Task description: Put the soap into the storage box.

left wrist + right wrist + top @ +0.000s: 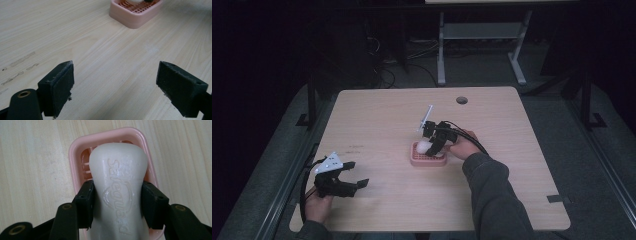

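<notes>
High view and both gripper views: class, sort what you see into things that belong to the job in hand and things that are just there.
In the job:
- soap, clamped in the right gripper
- pink soap dish under it

Just there:
- left gripper, open over bare table
- table hole
- grey table frame behind

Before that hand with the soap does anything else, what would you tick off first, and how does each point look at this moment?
1. Grip on the soap bar: ok, the right gripper has both pads pressed on its sides.
2. Bar above the pink soap dish: ok, the dish lies right under it.
3. Bar touching the dish's grid: cannot tell, the bar hides the contact.
4. Dish flat on the table: ok.
5. Left gripper out of the way: ok, it is open with nothing between the jaws, well apart from the dish.
6. Room around the dish: ok, only bare wood beside it.
</notes>
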